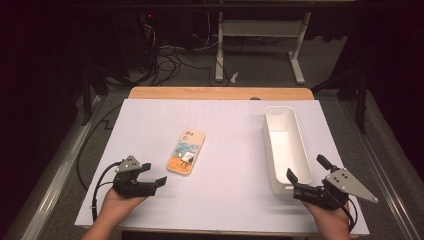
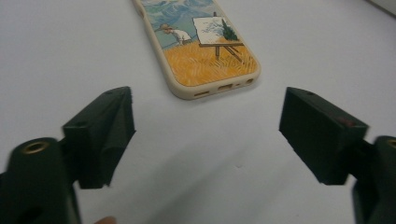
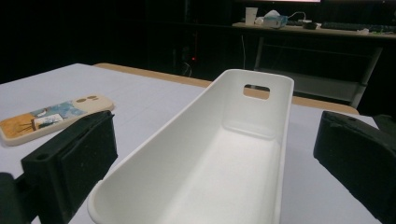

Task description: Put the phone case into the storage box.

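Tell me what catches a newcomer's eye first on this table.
The cream phone case with a painted wheat-field scene lies flat mid-table, just ahead of the open left gripper. On the right stands a long, empty white plastic bin, its near end between the open right gripper's jaws.

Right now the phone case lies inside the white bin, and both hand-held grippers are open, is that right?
Not quite. The phone case lies flat on the table, left of the white bin, as the high view shows. The left hand-held gripper and right hand-held gripper are open.
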A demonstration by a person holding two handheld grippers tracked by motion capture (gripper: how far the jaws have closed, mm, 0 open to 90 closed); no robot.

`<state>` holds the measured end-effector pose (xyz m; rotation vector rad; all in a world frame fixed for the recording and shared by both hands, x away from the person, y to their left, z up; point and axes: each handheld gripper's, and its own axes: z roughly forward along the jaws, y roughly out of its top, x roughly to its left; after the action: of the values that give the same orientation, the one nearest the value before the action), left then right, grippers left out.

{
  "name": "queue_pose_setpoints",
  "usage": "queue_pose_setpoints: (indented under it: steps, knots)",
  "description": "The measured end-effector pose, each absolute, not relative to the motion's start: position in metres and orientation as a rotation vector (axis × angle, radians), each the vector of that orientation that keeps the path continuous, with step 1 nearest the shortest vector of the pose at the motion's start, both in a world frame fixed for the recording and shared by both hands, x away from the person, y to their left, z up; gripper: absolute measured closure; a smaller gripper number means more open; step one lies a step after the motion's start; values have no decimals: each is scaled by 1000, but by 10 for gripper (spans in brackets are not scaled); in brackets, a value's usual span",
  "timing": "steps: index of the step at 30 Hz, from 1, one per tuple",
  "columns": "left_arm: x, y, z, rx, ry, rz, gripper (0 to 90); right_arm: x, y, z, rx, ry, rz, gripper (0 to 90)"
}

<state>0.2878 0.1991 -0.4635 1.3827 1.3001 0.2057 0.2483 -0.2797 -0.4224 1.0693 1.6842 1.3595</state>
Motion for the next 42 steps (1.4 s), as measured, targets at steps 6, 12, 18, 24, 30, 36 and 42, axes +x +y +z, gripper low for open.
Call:
queue_pose_setpoints:
  steps: [6,12,18,24,30,36,42]
  knots:
    - [286,192,-458,1360,1258,209,509,248,-280,-422,1071,1677,1358,0]
    - [298,160,-455,1399,1289,261,894,244,-285,-422,1082,1658,1361,0]
    - [321,132,-459,1438,1317,261,896,245,-286,-422,1088,1651,1368,0]
    - [330,104,-462,1470,1318,256,896,245,-285,-422,1082,1653,1366,0]
    - [326,84,-473,1532,1300,267,896,245,-286,-422,1084,1647,1371,0]
    - [327,83,-479,1562,1308,290,896,245,-285,-422,1080,1650,1373,0]
    - [329,88,-481,1582,1311,303,897,244,-285,-421,1082,1647,1374,0]
